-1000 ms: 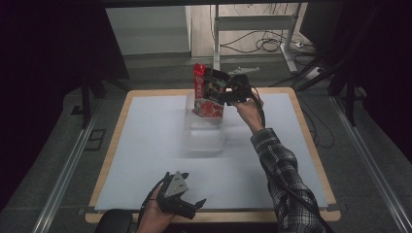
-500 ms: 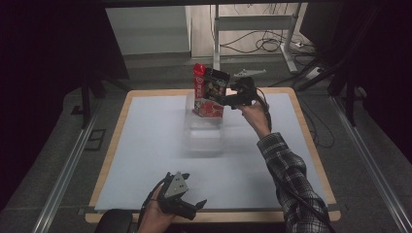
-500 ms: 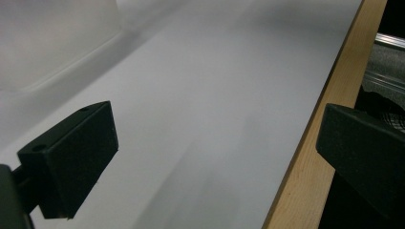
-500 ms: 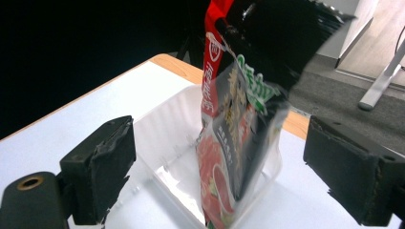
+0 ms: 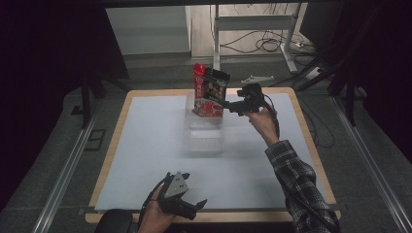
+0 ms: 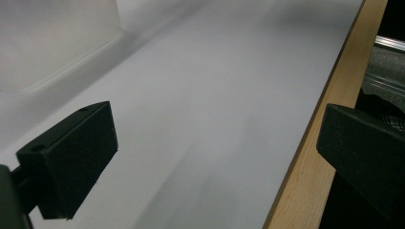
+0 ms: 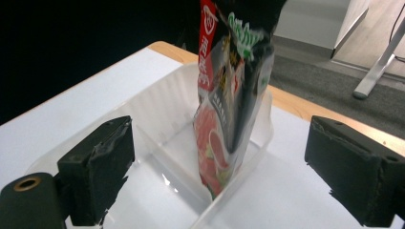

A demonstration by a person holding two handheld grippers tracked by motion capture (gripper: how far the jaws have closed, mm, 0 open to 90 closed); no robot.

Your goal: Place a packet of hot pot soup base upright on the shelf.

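A clear plastic bin (image 5: 204,141) lies on the white table (image 5: 145,145). At its far end stand two snack bags, a red one (image 5: 198,80) and a black one (image 5: 214,85). My right gripper (image 5: 229,105) is held just right of the bags, open and holding nothing. In the right gripper view the bags (image 7: 229,109) stand upright inside the bin (image 7: 157,100), beyond my spread jaws (image 7: 222,167). My left gripper (image 5: 195,189) is open near the table's front edge. In the left gripper view (image 6: 210,157) there is bare white surface between its jaws.
The table's wooden rim (image 6: 305,157) runs just right of the left gripper. The bin's wall (image 6: 57,43) shows at the upper left of that view. Behind the table are a metal desk frame (image 5: 252,29) and cables (image 5: 272,46) on the floor.
My right gripper has drawn back to the right, away from the bags, which stay standing in the bin. The left gripper has not moved.
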